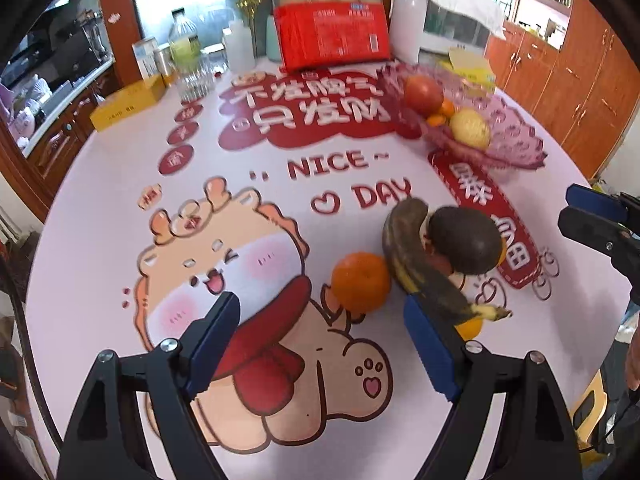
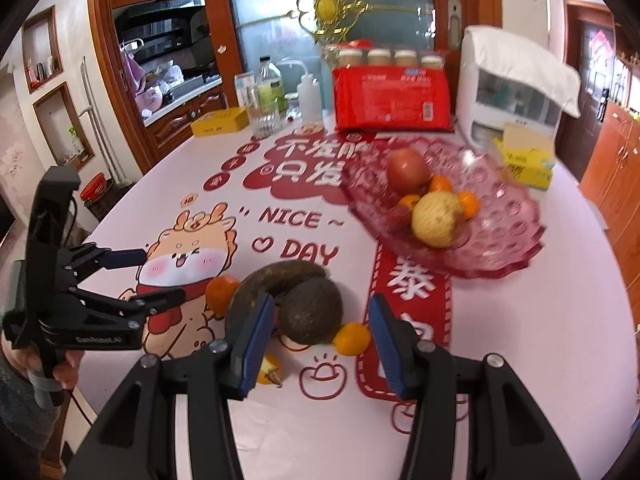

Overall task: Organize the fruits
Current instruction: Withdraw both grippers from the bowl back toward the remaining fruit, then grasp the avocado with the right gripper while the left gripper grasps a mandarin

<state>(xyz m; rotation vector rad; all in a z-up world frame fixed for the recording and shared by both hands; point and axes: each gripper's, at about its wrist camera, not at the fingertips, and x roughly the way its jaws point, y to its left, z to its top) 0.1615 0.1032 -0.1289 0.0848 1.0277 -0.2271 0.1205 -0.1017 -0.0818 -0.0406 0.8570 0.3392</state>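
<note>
Orange (image 1: 361,282) ahead, between left claw (image 1: 320,340) pads

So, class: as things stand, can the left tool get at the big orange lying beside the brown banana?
Probably yes. The left tool is open and empty, and the orange lies just ahead between its pads with bare tablecloth before it. The banana touches its right side, so that pad has little room.
</note>
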